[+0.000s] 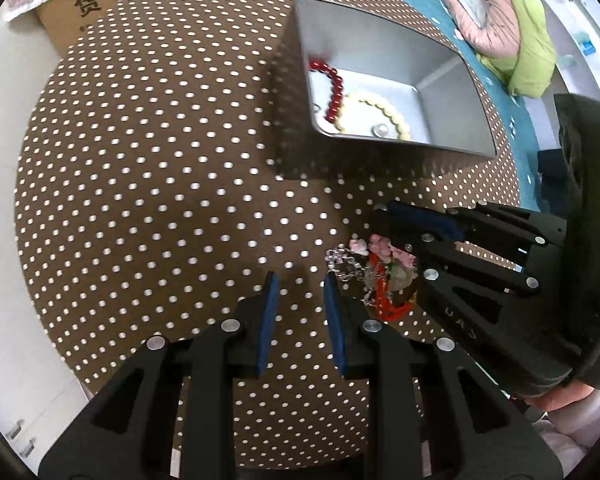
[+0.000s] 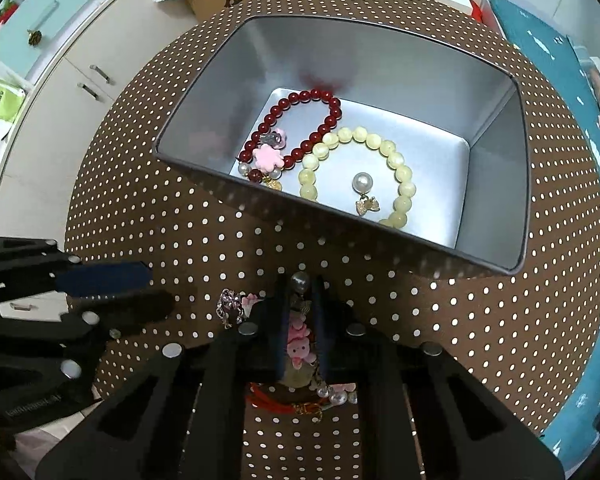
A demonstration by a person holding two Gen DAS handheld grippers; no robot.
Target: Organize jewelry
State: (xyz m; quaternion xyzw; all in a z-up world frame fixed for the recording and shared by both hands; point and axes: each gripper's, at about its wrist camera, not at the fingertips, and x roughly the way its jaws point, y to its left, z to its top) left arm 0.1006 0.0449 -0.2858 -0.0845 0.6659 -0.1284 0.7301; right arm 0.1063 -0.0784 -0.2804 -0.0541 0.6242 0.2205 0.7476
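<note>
A pile of jewelry (image 1: 384, 276) lies on the brown polka-dot table (image 1: 160, 160): pink flower charms, a silver chain (image 1: 342, 264) and a red cord. My right gripper (image 2: 302, 288) points down into the pile, shut on a pearl earring (image 2: 300, 281) with pink flowers just below its pads. In the left wrist view the right gripper (image 1: 400, 236) comes in from the right. My left gripper (image 1: 300, 284) stands open just left of the pile, nothing between its blue pads. The silver tin (image 2: 340, 52) holds a red bracelet (image 2: 300, 98), a yellow bracelet (image 2: 400, 160) and a pearl earring (image 2: 362, 182).
A cardboard box (image 1: 80, 12) and a pink checked cloth sit beyond the table's far edge. White cabinets (image 2: 60, 92) stand to the left. A teal cloth (image 2: 588, 128) borders the table on the right. The left gripper (image 2: 140, 292) hovers low at the left of the right wrist view.
</note>
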